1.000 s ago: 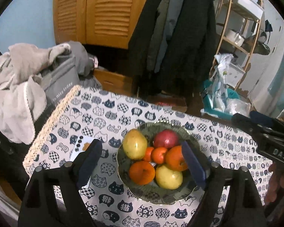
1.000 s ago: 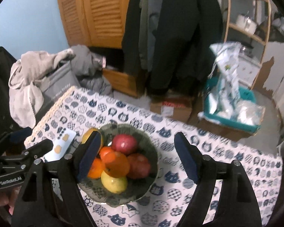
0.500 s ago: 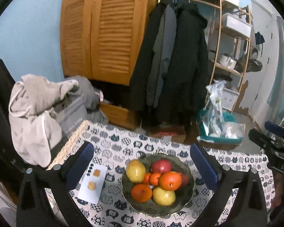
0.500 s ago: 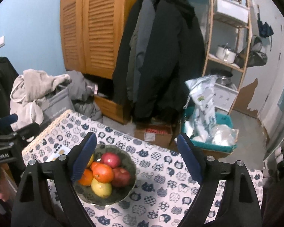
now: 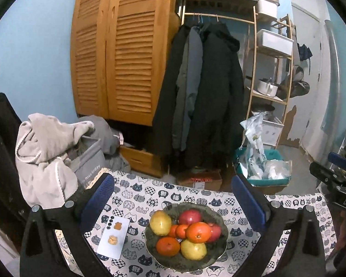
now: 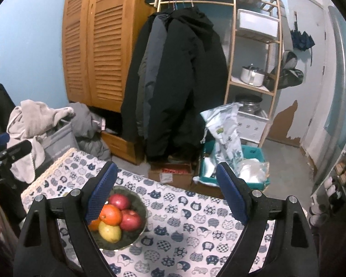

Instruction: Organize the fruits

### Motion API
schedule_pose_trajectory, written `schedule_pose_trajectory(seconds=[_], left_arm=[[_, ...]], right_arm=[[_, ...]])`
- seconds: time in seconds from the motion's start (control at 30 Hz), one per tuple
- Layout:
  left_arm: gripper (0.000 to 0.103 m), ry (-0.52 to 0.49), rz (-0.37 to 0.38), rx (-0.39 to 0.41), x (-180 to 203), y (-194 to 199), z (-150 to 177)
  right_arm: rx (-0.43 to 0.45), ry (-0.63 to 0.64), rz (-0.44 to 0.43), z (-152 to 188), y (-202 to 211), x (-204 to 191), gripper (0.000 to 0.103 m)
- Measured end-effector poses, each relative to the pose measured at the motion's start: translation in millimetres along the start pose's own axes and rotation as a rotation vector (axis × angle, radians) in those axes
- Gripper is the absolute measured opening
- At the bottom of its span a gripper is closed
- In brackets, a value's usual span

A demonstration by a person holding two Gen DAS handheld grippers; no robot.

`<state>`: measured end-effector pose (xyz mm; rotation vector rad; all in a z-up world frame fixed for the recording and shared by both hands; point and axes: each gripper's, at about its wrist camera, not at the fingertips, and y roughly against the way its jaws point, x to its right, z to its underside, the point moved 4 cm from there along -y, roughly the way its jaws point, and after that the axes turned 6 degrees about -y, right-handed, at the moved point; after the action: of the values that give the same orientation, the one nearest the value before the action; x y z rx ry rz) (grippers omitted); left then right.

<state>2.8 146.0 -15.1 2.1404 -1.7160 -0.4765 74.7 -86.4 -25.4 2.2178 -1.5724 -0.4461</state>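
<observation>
A dark green bowl [image 5: 223, 225] stands on the cat-print tablecloth [image 5: 136, 198], piled with fruit. It holds a yellow pear [image 5: 160, 222], a red apple [image 5: 189, 217], an orange [image 5: 198, 232], a mandarin [image 5: 168, 246] and a second yellow fruit [image 5: 193, 249]. My left gripper [image 5: 171, 180] hangs open above and behind the bowl, with nothing between its blue pads. In the right wrist view the bowl [image 6: 143, 228] lies low on the left, partly behind the left finger [image 6: 101, 191]. My right gripper [image 6: 167, 170] is open and empty, off to the bowl's right.
A white phone [image 5: 114, 237] lies left of the bowl. Beyond the table's far edge are a heap of clothes on a grey bag [image 5: 46, 157], a wooden wardrobe [image 5: 117, 57], hanging coats [image 5: 203, 92], a cardboard box [image 5: 200, 180] and a teal crate [image 5: 260, 175].
Both grippers have risen and drawn back from the bowl, which now sits smaller and lower in each view. Both pairs of jaws stand wider than a second ago.
</observation>
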Motion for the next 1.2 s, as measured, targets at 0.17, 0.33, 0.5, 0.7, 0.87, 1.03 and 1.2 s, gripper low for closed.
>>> schedule_pose_trajectory(seconds=[0.17,0.33,0.5,0.7,0.87,1.03,1.2], left_arm=[[0.103,-0.007,0.003,0.016,5,5,-4],[0.103,-0.010,0.004,0.020,9,6,-5],[0.103,-0.010,0.015,0.031,13,9,-7],[0.103,-0.014,0.020,0.035,16,9,-8],[0.103,-0.014,0.021,0.038,16,9,-8],[0.103,-0.015,0.021,0.042,17,10,-9],[0.103,-0.018,0.022,0.039,18,11,-9]], right_arm=[[0.009,0.001,0.006,1,4,6,0.086],[0.012,-0.008,0.012,2,6,10,0.086],[0.010,-0.015,0.015,3,6,14,0.086],[0.010,-0.016,0.020,3,5,16,0.086],[0.012,-0.016,0.015,3,6,16,0.086],[0.019,-0.022,0.021,2,7,20,0.086],[0.019,-0.023,0.024,2,7,21,0.086]])
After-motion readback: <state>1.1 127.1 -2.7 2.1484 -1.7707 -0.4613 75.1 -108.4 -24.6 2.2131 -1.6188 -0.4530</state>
